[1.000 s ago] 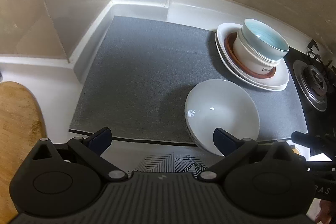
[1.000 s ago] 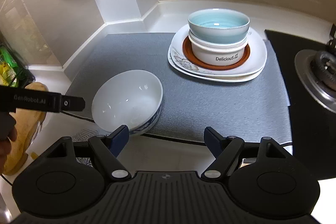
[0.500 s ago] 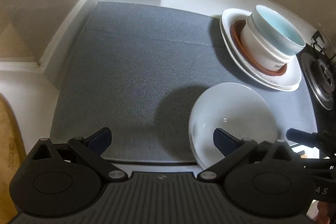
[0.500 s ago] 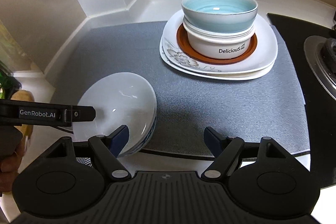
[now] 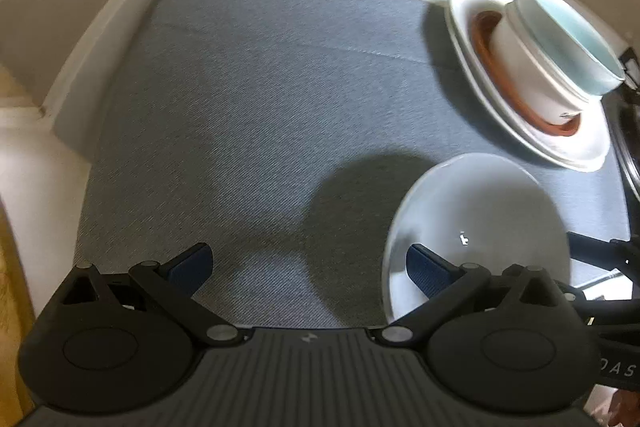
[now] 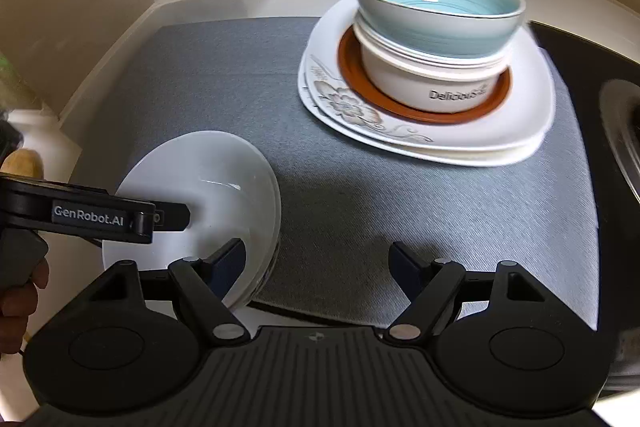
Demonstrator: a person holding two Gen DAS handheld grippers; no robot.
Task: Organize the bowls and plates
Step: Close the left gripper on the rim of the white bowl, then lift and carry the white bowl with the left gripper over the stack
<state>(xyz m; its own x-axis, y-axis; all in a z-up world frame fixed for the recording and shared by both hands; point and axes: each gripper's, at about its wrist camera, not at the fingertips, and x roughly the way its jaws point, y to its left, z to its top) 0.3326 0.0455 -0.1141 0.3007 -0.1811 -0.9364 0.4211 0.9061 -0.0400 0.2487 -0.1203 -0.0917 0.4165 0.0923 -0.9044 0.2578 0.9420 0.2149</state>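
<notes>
Glazed white ceramic is what the nearest piece looks like: a shallow white bowl (image 6: 208, 195) with a thin rim, sitting at the near edge of the grey mat (image 6: 400, 211), part of it hanging out over the pale worktop (image 6: 56, 163). I judge it rigid, moderately heavy, slick under rubber pads and liable to chip if knocked or dropped, so the sensible hold is across the rim wall, one finger inside and one outside, rather than around the whole width.

Lower left in the right wrist view, the bowl lies just behind the left finger of the right claw (image 6: 316, 263), whose fingers stand wide apart with only mat between them. Whether that finger touches the rim I cannot tell. In the left wrist view the same bowl fills the lower right, and the left claw (image 5: 308, 263) is likewise spread with nothing held; its right finger overlaps the bowl's near inner side, contact unclear.

Farther back, at upper right in both views, rests a stack: two white square plates (image 6: 480, 139) with a floral print, a brown saucer (image 6: 400, 107), a white bowl marked "Delicious" (image 6: 440, 87) and a blue bowl (image 6: 436, 7) on top. It sits well apart from both claws. That tower looks top-heavy and fragile.
</notes>
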